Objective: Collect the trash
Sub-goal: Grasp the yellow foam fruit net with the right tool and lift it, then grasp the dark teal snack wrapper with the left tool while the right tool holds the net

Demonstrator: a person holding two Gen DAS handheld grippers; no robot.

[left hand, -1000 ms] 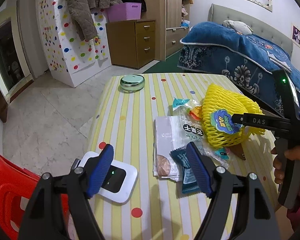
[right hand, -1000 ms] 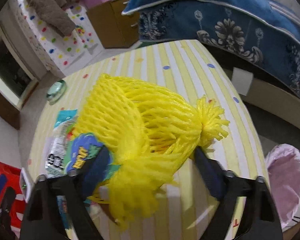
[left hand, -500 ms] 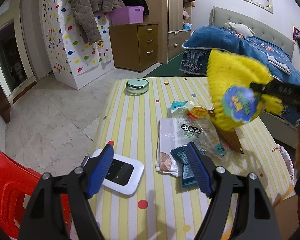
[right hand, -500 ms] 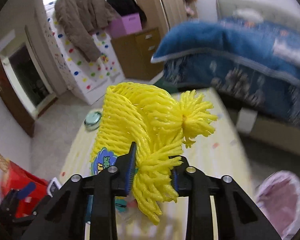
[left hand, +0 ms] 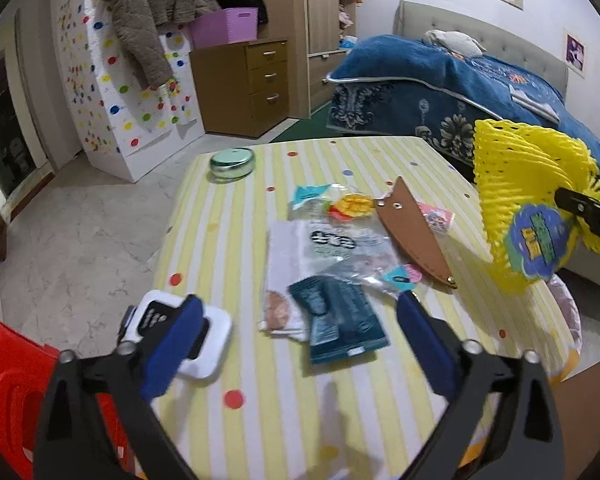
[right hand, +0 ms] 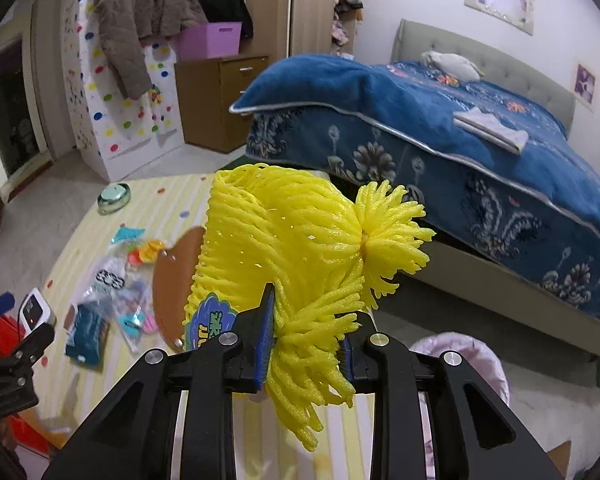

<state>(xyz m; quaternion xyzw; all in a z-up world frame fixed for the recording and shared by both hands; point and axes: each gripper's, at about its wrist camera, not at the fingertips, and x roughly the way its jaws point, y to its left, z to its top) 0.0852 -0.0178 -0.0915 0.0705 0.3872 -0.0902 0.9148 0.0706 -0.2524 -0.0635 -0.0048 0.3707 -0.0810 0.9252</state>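
1. Bedroom scene: a yellow-striped tabletop (left hand: 236,240) with coloured dots stands beside a bed (right hand: 480,152) with a blue cover; a drawer chest and hanging coats are at the far wall.
2. Right tool (right hand: 306,338): its jaws have just been closing and now stand narrow, pinching a yellow foam net (right hand: 284,240) by its bunched end. The net hangs in the air, clear of the tabletop, at 3 o'clock in the left view.
3. Left tool (left hand: 296,344): its jaws have just been opening and now stand wide with nothing held, above a teal wrapper (left hand: 340,328).
4. More trash lies mid-tabletop: clear wrappers (left hand: 332,248) at 12 o'clock from the teal one. A brown sheath (left hand: 412,236) lies at 2 o'clock.
5. A white device (left hand: 180,332) sits at 9 o'clock of the teal wrapper; a round tin (left hand: 232,164) is at the far edge.
6. A pink-lined bin (right hand: 460,364) stands on the floor past the tabletop's right edge, below the net.
7. Judgement: carry the net over the bin's mouth before letting go; the foam is light and may snag on the pads.
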